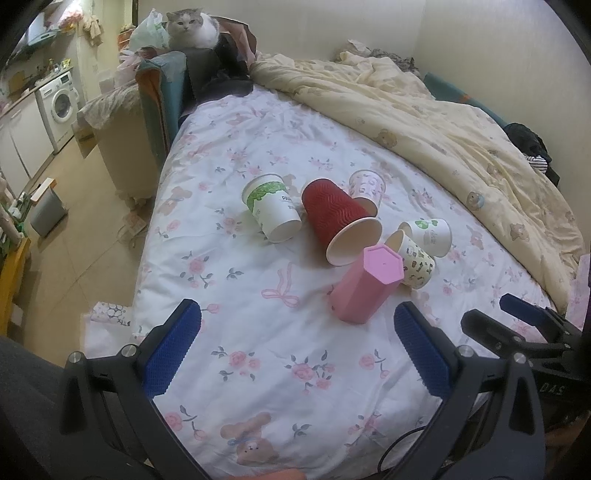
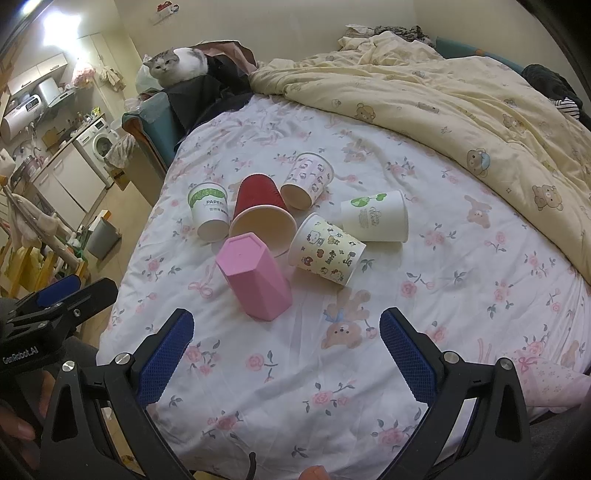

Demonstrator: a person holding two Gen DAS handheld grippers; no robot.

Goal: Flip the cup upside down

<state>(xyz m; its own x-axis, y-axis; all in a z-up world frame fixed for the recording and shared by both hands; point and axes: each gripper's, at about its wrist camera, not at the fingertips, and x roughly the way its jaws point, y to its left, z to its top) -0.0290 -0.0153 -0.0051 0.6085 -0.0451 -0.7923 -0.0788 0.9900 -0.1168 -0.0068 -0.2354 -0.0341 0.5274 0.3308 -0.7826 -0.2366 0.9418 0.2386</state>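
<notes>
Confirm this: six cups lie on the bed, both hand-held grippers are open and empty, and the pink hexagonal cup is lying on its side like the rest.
Wrong on the pink hexagonal cup: the right wrist view shows it standing upside down, closed base up, though leaning a little. The other five cups lie on their sides, and the left hand-held gripper and right hand-held gripper are open and empty.

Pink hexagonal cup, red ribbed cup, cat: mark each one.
pink hexagonal cup [image 2: 255,280], right wrist view, on its faceted side wall.
red ribbed cup [image 1: 330,210], left wrist view, on its corrugated side.
cat [image 1: 192,27], left wrist view, on its chest.
</notes>
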